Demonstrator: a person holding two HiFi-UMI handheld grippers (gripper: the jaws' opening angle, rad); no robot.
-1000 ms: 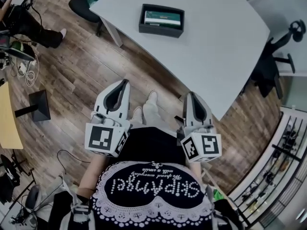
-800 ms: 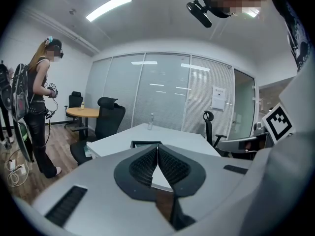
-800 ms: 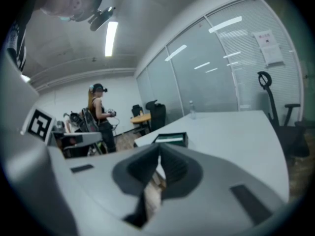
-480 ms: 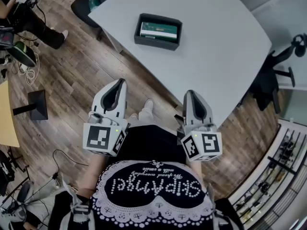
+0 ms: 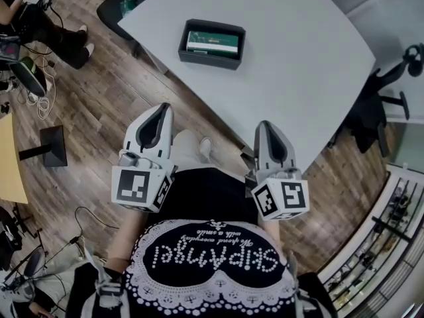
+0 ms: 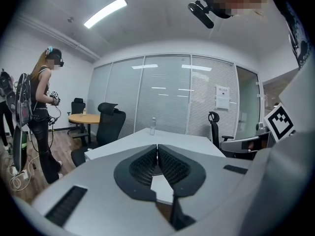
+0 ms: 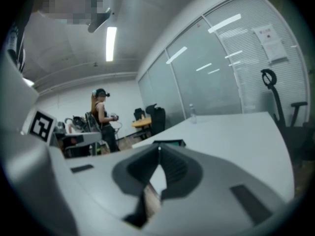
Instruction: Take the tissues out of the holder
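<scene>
Both grippers stand nearer the table than a second ago, and the holder sits lower in the head view. Left gripper (image 5: 166, 106): white, two-jawed, fingers pressed together, nothing between them, over brown wood-plank floor (image 5: 99, 105). Right gripper (image 5: 264, 123): same make, fingers together, empty, tips at the near edge of the pale grey table (image 5: 305, 65). Dark rectangular open-topped holder (image 5: 211, 59): on the table, well ahead of both sets of fingertips. Green-and-white tissue pack (image 5: 212, 42): flat inside the holder, untouched.
</scene>
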